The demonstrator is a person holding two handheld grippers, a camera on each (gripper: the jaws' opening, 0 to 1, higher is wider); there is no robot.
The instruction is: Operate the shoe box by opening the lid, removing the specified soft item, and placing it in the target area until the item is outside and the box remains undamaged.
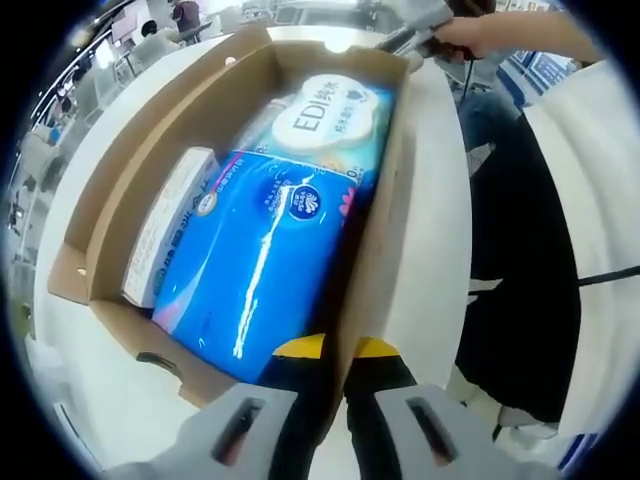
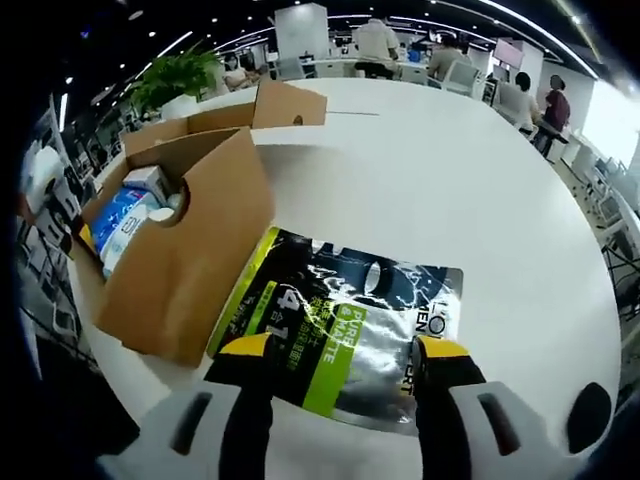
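My right gripper (image 2: 340, 365) straddles the silver pouch (image 2: 345, 325), jaws wide; my left gripper (image 1: 335, 385) pinches the box (image 1: 385, 200) wall.
Box fills frame's middle; pouch lies outside it, lower centre, likely light, soft, slippery: grip an edge.

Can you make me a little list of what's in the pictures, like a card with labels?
box: brown cardboard shoe box, lid open, standing on the white round table
inside box: shiny blue plastic pack, small white carton beside it
outside box: black and green foil pouch, lying flat on the table next to the box
left gripper: jaws close together on the box's side wall
right gripper: jaws wide apart over the pouch, whether touching it cannot be told
background: green plant, people seated
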